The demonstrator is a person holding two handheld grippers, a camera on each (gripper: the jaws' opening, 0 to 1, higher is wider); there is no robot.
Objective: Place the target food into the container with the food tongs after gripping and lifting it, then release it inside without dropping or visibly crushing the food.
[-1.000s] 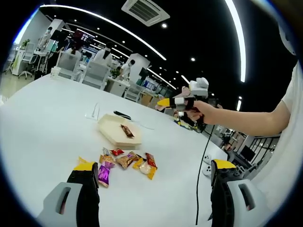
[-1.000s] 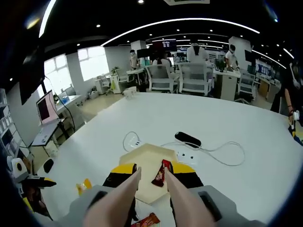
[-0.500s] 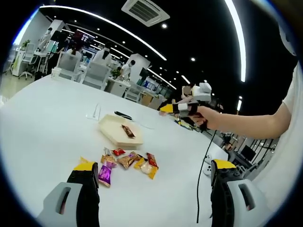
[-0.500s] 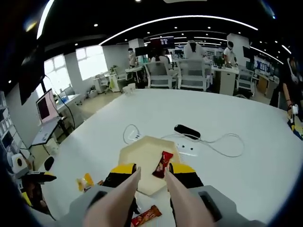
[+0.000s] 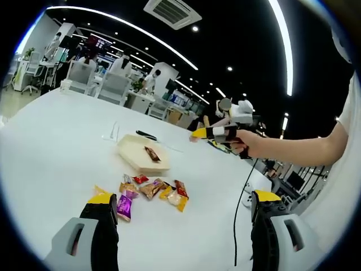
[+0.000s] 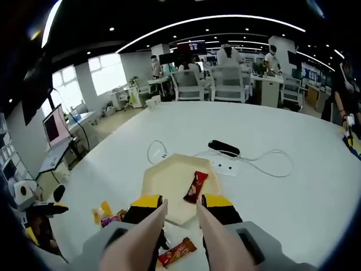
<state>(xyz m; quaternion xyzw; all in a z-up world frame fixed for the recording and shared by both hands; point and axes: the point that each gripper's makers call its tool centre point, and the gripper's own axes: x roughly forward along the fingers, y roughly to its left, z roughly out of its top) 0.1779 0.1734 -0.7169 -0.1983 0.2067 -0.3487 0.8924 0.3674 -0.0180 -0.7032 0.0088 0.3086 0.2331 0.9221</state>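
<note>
A tan hexagonal tray (image 6: 163, 180) lies on the white table with a red-brown snack bar (image 6: 196, 186) flat inside it. My right gripper (image 6: 181, 204) hovers just short of the tray's near edge, shut on beige food tongs (image 6: 145, 237). The tong tips stand apart with nothing between them. In the left gripper view the tray (image 5: 132, 148) and bar (image 5: 151, 153) sit mid-table, and the right gripper (image 5: 198, 134) is held in a hand to the tray's right, above the table. My left gripper (image 5: 183, 197) is wide open and holds nothing.
Several wrapped snacks (image 5: 152, 191) lie in a loose pile in front of the tray; one red wrapper (image 6: 176, 252) lies under the tongs. A black device (image 6: 224, 148) and white cable (image 6: 265, 164) lie behind the tray. A dark cord (image 5: 240, 220) hangs from the right gripper.
The right gripper has drawn back and up from the tray, so the bar now lies farther beyond the tong tips. The left gripper has stayed still and open.
</note>
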